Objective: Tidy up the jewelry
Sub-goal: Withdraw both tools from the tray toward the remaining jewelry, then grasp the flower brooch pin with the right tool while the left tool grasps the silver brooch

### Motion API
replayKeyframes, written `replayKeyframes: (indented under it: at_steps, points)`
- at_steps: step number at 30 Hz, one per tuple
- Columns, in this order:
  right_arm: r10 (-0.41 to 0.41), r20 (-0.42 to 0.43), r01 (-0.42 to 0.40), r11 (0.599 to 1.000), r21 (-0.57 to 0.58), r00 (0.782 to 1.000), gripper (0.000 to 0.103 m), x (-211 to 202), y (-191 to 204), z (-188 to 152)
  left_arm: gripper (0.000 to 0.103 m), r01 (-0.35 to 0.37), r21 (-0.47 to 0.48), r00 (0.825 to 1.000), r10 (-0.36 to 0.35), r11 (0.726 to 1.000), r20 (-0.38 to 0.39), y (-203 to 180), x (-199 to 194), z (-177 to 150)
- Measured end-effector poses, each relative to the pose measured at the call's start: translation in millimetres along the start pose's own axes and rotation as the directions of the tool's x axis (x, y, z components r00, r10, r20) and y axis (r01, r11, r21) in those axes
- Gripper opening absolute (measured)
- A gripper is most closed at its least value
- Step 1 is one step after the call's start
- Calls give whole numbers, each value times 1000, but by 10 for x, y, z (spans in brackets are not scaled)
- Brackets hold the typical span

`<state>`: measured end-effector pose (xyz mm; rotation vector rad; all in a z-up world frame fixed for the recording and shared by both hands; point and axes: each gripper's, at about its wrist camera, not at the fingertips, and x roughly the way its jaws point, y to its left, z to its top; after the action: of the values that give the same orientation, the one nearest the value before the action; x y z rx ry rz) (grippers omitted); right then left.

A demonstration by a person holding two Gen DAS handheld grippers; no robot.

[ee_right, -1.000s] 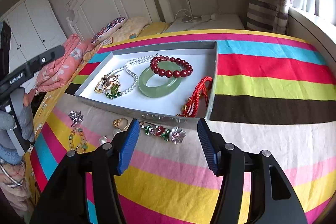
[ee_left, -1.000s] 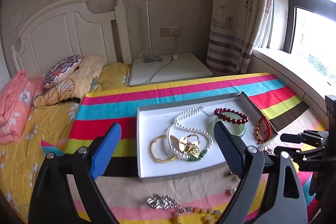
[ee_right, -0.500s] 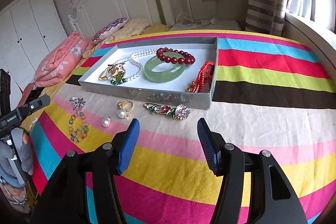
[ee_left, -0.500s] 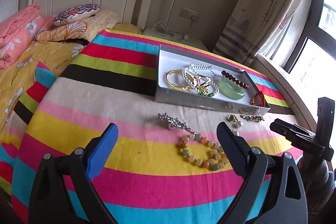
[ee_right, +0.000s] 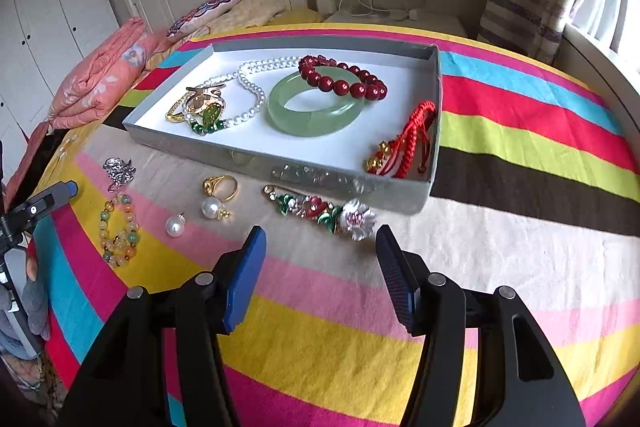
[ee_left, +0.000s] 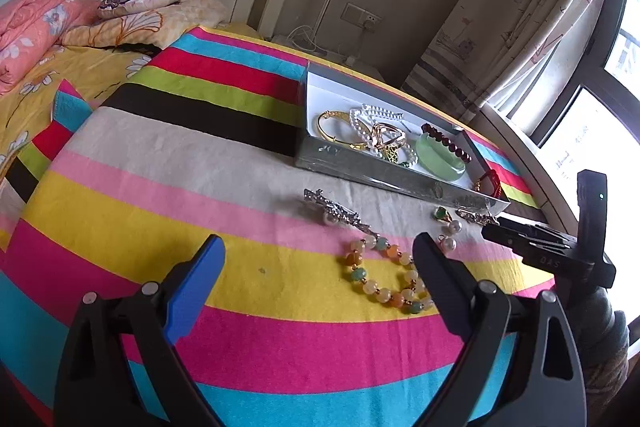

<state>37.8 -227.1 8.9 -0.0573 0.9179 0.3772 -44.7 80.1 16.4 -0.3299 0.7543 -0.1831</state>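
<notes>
Left wrist view: left gripper (ee_left: 318, 255) with jaws wide apart, nothing between them. Bead bracelet (ee_left: 386, 275) on the striped cloth (ee_left: 160, 187), touching the inner edge of the finger at 3 o'clock. Silver brooch (ee_left: 338, 211) at 12 o'clock, tray (ee_left: 384, 171) beyond at 1 o'clock.

Right wrist view: right gripper (ee_right: 320, 251) with jaws apart, empty. Flower hairpin (ee_right: 324, 211) just past the tips at 12 o'clock, lying against the tray front. Pearls (ee_right: 192, 217) and gold ring (ee_right: 220, 187) at 10 o'clock.
</notes>
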Motion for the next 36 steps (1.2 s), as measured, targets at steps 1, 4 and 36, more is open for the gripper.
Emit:
replayKeyframes:
  at_steps: [1, 4, 36]
  points:
    - [-7, -4, 7, 1000, -6, 1000, 55, 34, -3, 33, 94, 4, -1, 1000, -4, 1000, 0, -2, 3, 15]
    - [1, -9, -1, 1000, -14, 1000, 59, 88, -14, 101, 94, 7, -5, 1000, -7, 1000, -5, 0, 7, 20]
    - [45, 30, -38, 977, -210, 999, 17, -111, 322, -158, 94, -17, -17, 998, 16, 1000, -62, -8, 119, 23]
